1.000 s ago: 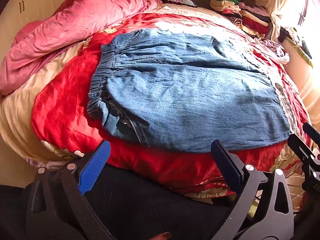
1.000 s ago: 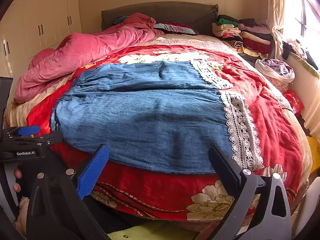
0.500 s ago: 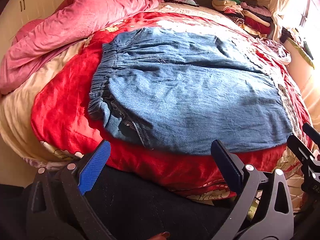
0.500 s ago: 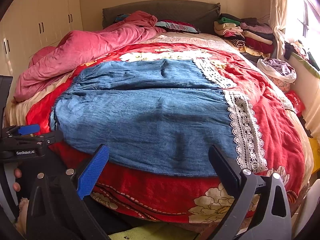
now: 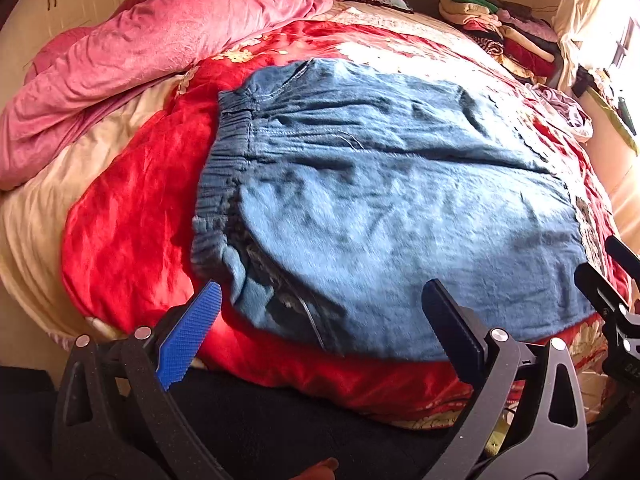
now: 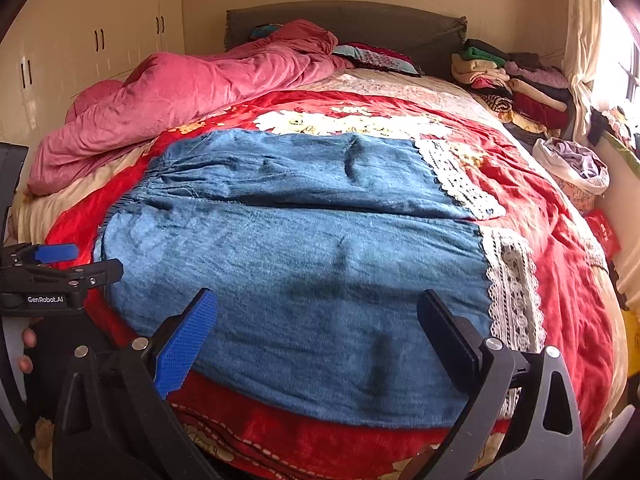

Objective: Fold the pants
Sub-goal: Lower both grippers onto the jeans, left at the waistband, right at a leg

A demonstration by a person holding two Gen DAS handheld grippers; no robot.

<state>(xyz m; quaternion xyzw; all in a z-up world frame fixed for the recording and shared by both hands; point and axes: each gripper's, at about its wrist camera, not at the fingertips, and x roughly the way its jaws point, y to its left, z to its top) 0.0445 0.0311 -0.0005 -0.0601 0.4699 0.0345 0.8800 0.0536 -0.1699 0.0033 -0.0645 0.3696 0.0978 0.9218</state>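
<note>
You've got blown-out window [image 6: 618, 64] glare upper right in both views, heavy fisheye edge warp, left wrist view slightly motion-blurred.

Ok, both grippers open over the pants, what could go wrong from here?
1. The pants lie on a soft red blanket; the left gripper or right gripper may pinch the blanket too.
2. The waistband is bunched, so the fold may come out uneven.
3. The lace hem could snag.

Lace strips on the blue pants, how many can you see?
2. One lace strip edges the far leg's hem; the other lace strip edges the near leg's hem, both on the right end of the denim pants. No others show.
</note>
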